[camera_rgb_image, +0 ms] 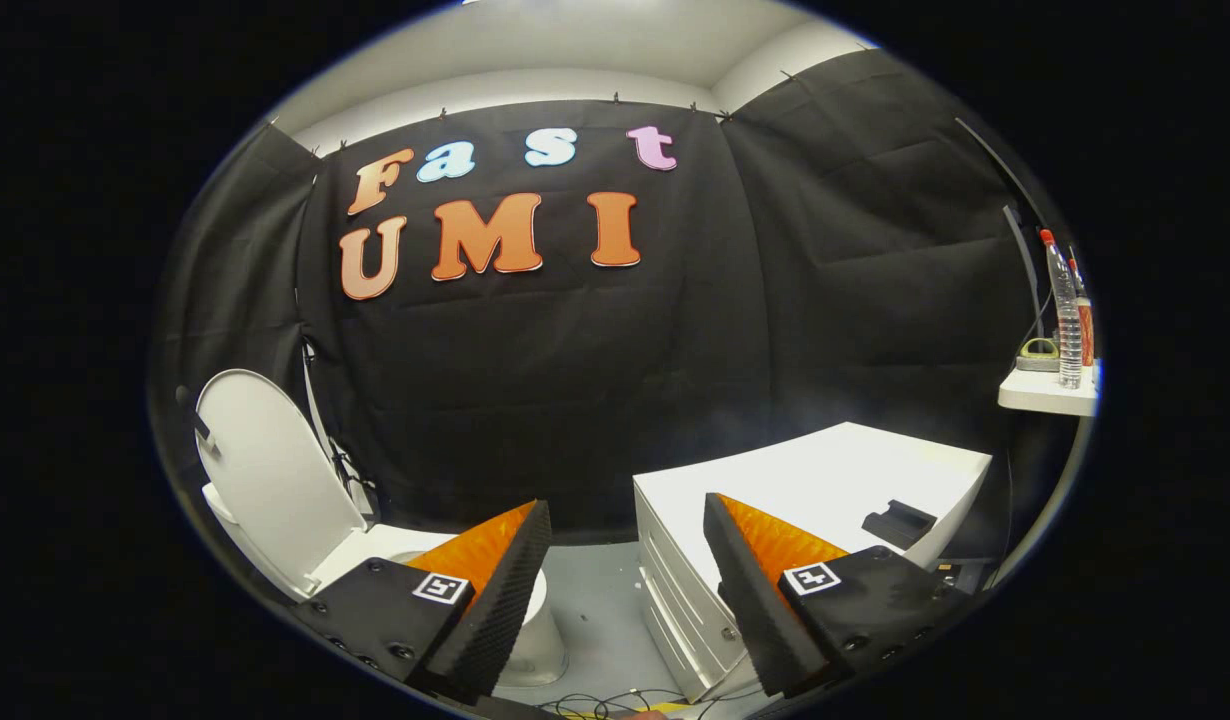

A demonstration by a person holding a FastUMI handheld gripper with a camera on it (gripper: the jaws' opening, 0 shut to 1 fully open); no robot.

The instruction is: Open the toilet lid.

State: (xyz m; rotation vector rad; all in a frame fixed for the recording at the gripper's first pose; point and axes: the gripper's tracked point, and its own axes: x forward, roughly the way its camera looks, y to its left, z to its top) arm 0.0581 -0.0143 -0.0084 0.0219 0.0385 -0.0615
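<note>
A white toilet (pixel 535 620) stands to the left, partly hidden behind my left finger. Its lid (pixel 270 475) stands raised, leaning back toward the black cloth wall. My gripper (pixel 625 520) is open, with a wide gap and nothing between its fingers (pixel 495 600). It hovers above and to the right of the toilet, apart from the lid.
A white cabinet (pixel 825 480) with drawers stands on the right behind my right finger, with a small dark object (pixel 900 522) on its top. A shelf (pixel 1047 392) at the far right carries water bottles (pixel 1065 310). Cables lie on the grey floor (pixel 600 600) below.
</note>
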